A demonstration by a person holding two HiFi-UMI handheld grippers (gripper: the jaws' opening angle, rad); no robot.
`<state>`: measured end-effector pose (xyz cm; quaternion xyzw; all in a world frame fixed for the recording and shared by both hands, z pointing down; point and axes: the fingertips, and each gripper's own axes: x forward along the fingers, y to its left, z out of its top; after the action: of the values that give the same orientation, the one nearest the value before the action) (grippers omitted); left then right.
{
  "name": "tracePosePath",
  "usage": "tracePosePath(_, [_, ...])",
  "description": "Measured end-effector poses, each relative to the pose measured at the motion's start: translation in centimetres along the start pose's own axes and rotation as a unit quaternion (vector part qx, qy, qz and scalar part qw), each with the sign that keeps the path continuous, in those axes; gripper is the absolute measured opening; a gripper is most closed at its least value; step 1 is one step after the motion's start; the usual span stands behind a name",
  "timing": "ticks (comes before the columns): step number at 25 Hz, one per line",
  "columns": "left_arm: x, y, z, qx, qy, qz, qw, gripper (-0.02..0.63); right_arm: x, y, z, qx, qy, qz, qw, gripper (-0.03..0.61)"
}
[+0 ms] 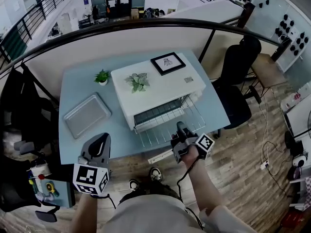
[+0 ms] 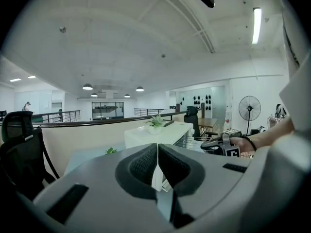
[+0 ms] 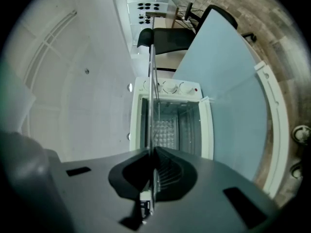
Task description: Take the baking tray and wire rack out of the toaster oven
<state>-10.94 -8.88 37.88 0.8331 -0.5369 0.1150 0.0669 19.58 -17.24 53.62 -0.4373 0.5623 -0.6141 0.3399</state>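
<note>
right hand-held gripper (image 1: 180,128) | clamps wire rack (image 1: 160,132) front edge | rack extends ahead

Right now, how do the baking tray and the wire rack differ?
The baking tray is a solid sheet; the wire rack is an open grid. The baking tray lies free on the table beside the toaster oven; the wire rack juts from its open front, clamped by the right gripper. Both are rectangular.

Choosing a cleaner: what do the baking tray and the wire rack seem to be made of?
The baking tray looks like bare metal, perhaps aluminium: dull grey sheen, raised rim. The wire rack looks like steel wire, maybe chromed: thin pale bars, see-through grid.
</note>
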Motion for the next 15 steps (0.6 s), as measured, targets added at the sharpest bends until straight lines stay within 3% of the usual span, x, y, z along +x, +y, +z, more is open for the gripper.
tracePosePath(4, [-0.1,-0.1,-0.2,0.001,0.004,-0.002,1.0000,0.009,0.2,-0.1,0.1,-0.010,0.030,0.000,1.000,0.003])
tracePosePath(12, [0.1,-0.9,-0.6,-0.002,0.007,-0.006,1.0000,0.009,0.3,-1.0,0.5,-0.006,0.030,0.016,0.999,0.003])
tracePosePath(15, [0.3,-1.3,-0.7,-0.001,0.009,-0.010,0.9999,0.009,0.4,-1.0,0.9,-0.034,0.053,0.020,0.998,0.003])
